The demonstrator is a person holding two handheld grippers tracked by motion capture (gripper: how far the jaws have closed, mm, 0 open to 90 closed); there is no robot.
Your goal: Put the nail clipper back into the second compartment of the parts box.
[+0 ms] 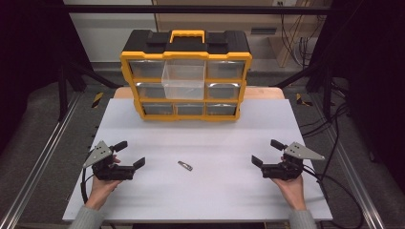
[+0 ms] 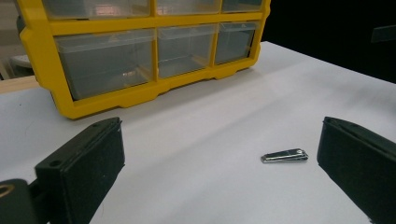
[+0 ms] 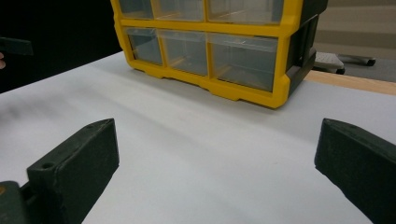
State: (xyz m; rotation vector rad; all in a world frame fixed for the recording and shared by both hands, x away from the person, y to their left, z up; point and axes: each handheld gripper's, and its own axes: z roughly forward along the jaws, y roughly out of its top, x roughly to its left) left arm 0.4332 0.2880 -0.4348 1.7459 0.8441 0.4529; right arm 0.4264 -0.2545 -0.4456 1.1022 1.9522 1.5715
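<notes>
A small metal nail clipper (image 1: 185, 165) lies on the white table (image 1: 200, 200), midway between both grippers. In the left gripper view the nail clipper (image 2: 285, 156) rests just inside the right-hand jaw, touching neither. My left gripper (image 1: 130, 153) sits at the front left, open and empty (image 2: 222, 140). At the front right my right gripper (image 1: 266, 151) is open too, with bare table between its jaws (image 3: 217, 140). A yellow and black drawer organizer (image 1: 185, 71) stands at the table's far edge, its upper middle clear drawer (image 1: 183, 81) pulled out.
The organizer's other clear drawers are pushed in, and its lower row faces me in the left gripper view (image 2: 140, 88) and the right gripper view (image 3: 210, 84). Metal rails and cables run along both sides of the table.
</notes>
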